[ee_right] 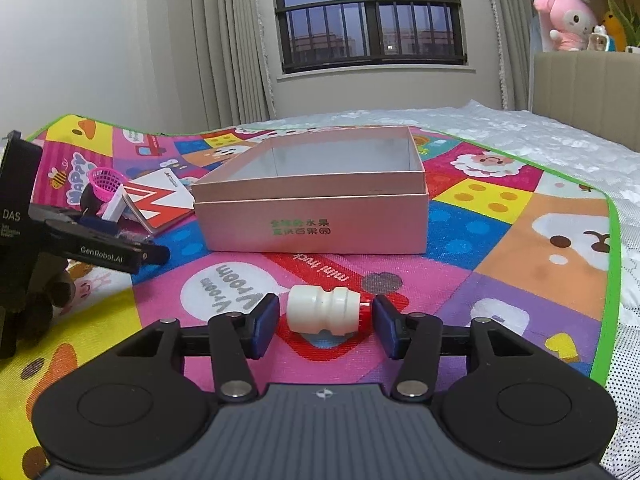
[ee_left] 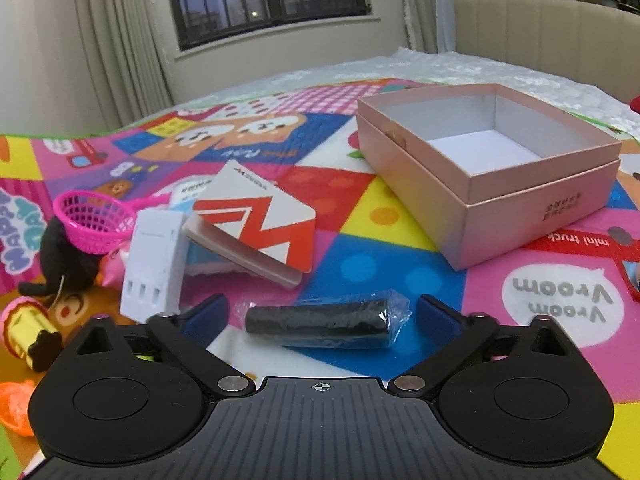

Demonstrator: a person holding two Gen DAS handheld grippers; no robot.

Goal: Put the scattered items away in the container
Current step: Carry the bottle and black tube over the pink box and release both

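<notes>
Scattered items lie on the bed's colourful play mat (ee_right: 500,280) beside the empty pink cardboard box (ee_right: 312,208). We straddle 2 with released fingers to grasp crosswise: left gripper (ee_left: 320,314) around the black plastic-wrapped roll (ee_left: 320,322), right gripper (ee_right: 326,326) around the small white ribbed bottle (ee_right: 320,314).

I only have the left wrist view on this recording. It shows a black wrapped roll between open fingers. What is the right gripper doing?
Observer: The right gripper straddles a small white bottle lying on the mat; its pads are not pressing on it.
Operator: Does the bottle have a cap?
Observer: Yes, a red one, facing the gripper's right finger.
Operator: Any print on the pink box's side facing the right camera?
Observer: The pink box carries green characters there.
</notes>
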